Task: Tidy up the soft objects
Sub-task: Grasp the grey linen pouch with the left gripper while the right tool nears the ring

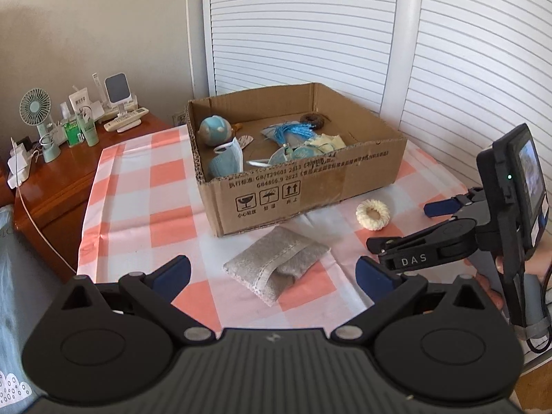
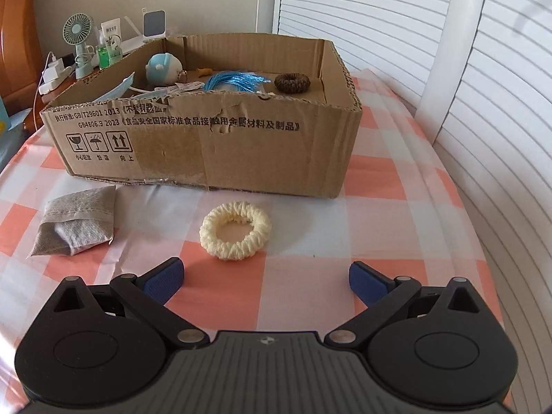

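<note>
A cardboard box (image 1: 310, 186) (image 2: 241, 151) stands on the checked tablecloth and holds a blue plush (image 1: 214, 130), face masks (image 1: 227, 160), blue tassels (image 2: 238, 81) and a brown scrunchie (image 2: 292, 82). A grey fabric pouch (image 1: 276, 267) (image 2: 76, 222) lies in front of the box. A cream scrunchie (image 1: 372, 214) (image 2: 235, 229) lies to its right. My left gripper (image 1: 272, 277) is open, just short of the pouch. My right gripper (image 2: 265, 279) is open, just short of the cream scrunchie; it also shows in the left wrist view (image 1: 400, 224).
A wooden side table (image 1: 62, 179) at the left carries a small fan (image 1: 36, 110), bottles, remotes and chargers. White louvred doors (image 1: 310, 34) stand behind the box. The table edge curves along the right (image 2: 483, 241).
</note>
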The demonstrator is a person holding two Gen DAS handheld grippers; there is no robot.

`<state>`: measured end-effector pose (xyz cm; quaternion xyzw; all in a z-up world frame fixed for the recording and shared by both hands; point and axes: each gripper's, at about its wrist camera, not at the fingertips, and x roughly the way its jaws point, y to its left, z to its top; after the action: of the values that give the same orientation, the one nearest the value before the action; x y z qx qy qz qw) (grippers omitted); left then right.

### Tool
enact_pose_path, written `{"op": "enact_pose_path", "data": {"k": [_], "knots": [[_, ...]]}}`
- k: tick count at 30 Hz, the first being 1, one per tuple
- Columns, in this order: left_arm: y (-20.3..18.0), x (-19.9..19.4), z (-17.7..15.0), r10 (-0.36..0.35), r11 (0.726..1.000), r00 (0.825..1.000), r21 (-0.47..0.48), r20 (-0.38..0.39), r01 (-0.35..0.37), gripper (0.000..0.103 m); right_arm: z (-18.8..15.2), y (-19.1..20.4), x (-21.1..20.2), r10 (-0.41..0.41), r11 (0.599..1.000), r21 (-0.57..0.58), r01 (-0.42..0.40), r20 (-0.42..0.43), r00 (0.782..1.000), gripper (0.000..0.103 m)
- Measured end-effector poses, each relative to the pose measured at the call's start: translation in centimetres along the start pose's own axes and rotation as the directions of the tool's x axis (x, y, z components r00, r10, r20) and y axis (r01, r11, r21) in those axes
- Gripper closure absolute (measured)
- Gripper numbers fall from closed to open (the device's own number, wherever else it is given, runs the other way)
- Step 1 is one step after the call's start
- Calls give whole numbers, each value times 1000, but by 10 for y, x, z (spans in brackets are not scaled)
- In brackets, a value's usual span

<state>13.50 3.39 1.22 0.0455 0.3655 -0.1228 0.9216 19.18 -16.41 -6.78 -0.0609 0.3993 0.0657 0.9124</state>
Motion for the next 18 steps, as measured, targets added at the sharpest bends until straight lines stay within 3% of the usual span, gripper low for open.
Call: {"op": "enact_pose_path", "data": {"k": [11, 18], "knots": [[10, 47, -7, -19, 1000, 997, 15, -70, 20, 1, -3, 0, 6, 2, 1000, 24, -4, 74, 997, 0], [11, 80, -1, -121, 988, 986, 84, -115, 131, 1, -6, -1, 3, 7, 1000, 20, -9, 84, 996, 0]]}}
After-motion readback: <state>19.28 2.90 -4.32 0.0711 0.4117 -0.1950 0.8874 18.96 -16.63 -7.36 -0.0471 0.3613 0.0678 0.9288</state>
